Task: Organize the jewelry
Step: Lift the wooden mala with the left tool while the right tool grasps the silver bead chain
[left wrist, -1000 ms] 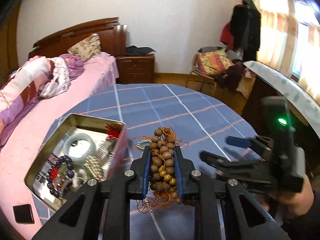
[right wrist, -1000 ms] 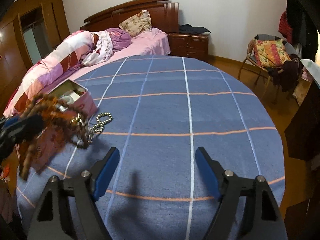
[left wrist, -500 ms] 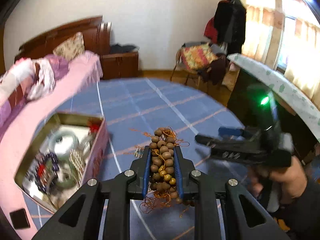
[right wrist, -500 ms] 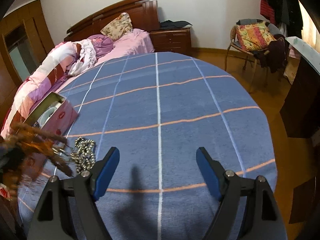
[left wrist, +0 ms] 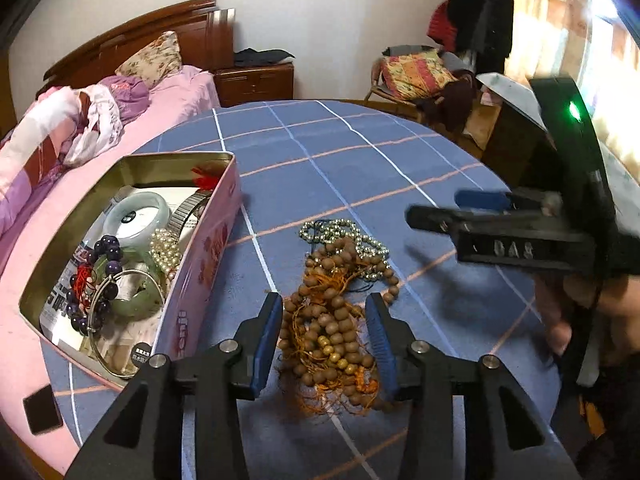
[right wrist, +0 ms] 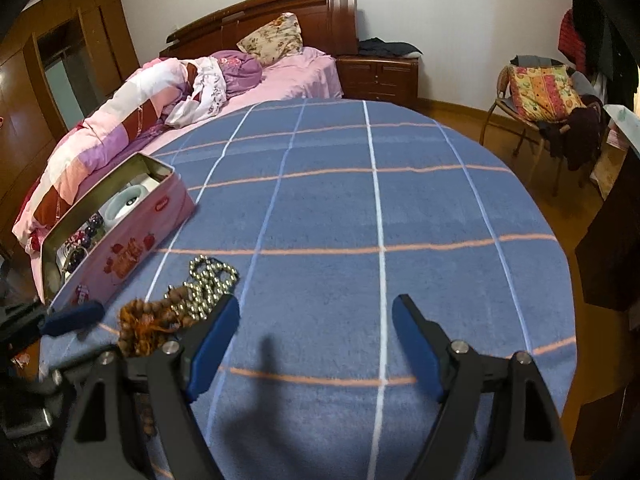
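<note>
left hand-held gripper (left wrist: 324,344) has just been opening and its blue pads now stand apart either side of the brown wooden bead strand with frayed orange cord (left wrist: 334,320), which lies heaped on the blue checked table (left wrist: 360,160) at its 12 o'clock, overlapping a silver bead chain (left wrist: 344,232) and at 3 o'clock of the open pink tin box of bracelets (left wrist: 192,280). light, limp and tangle-prone, the strand looks best pinched across its thick middle. right hand-held gripper (right wrist: 316,344) hangs tilted downward over bare cloth, jaws wide, holding nothing.
</note>
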Tool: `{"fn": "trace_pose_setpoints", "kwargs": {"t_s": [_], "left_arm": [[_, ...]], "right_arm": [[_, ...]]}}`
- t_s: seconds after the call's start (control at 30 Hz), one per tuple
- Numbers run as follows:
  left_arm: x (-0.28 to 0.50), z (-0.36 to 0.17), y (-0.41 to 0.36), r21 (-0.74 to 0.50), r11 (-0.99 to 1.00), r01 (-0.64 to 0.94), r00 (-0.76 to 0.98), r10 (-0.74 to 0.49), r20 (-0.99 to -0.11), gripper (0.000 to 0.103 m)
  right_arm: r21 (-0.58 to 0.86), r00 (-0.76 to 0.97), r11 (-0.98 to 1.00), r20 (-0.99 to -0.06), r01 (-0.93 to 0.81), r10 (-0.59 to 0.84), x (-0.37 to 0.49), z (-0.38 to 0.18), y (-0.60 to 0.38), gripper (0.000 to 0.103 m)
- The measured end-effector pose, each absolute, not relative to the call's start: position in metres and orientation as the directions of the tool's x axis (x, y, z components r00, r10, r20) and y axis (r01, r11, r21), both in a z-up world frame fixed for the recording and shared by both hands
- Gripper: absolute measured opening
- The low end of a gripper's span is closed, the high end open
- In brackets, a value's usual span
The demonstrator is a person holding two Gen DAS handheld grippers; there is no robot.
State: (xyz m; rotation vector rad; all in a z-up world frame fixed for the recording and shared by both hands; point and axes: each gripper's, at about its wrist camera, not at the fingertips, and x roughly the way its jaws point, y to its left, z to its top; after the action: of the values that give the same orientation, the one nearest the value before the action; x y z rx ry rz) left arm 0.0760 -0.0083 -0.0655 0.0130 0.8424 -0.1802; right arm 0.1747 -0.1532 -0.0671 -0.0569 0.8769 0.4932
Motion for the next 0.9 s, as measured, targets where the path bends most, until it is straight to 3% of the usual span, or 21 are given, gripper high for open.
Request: {"fn": "trace_pose_setpoints", "kwargs": {"t_s": [0.17,0.23,0.27,0.3,0.33,0.4,0.47,0.7,0.9], "left_arm": [[0.079,-0.077,-0.011,-0.043,0.984,0.175,0.63,-0.145,-0.763,0.044],[0.079,-0.08,-0.012,-0.042,0.983,0.182,0.624,-0.148,-0.767,0.025],[0.079,-0.081,-0.012,-0.042,0.982,0.184,0.621,-0.149,-0.769,0.015],[0.078,-0.08,-0.011,-0.033,0.984,0.176,0.627,-0.138,-0.766,0.015],[0.078,-0.079,-0.01,-0.01,0.988,0.156,0.636,-0.108,-0.764,0.014],[0.079,-0.079,-0.005,0.017,0.992,0.129,0.641,-0.07,-0.765,0.014],[0.08,-0.08,0.001,-0.005,0.992,0.124,0.63,-0.082,-0.772,0.014],[0.078,-0.081,-0.003,0.014,0.992,0.125,0.633,-0.068,-0.771,0.014],[0.079,-0.081,-0.001,0.008,0.994,0.112,0.634,-0.065,-0.77,0.014]], "right_arm": [[0.147,0.491,0.857,-0.766,-0.494,0.415,0.184,-0.069,-0.126,0.082],[0.14,0.461,0.837,-0.78,-0.529,0.422,0.186,-0.074,-0.112,0.078],[0.131,0.442,0.83,-0.796,-0.542,0.414,0.188,-0.079,-0.106,0.068],[0.118,0.429,0.828,-0.81,-0.548,0.399,0.188,-0.084,-0.103,0.055],[0.088,0.459,0.835,-0.801,-0.544,0.384,0.186,-0.083,-0.103,0.051],[0.099,0.451,0.839,-0.806,-0.535,0.383,0.187,-0.083,-0.111,0.026],[0.034,0.484,0.849,-0.809,-0.527,0.333,0.183,-0.085,-0.119,0.008],[-0.088,0.546,0.871,-0.808,-0.483,0.221,0.175,-0.084,-0.158,0.008],[-0.103,0.565,0.899,-0.806,-0.425,0.175,0.176,-0.082,-0.186,0.009]]}}
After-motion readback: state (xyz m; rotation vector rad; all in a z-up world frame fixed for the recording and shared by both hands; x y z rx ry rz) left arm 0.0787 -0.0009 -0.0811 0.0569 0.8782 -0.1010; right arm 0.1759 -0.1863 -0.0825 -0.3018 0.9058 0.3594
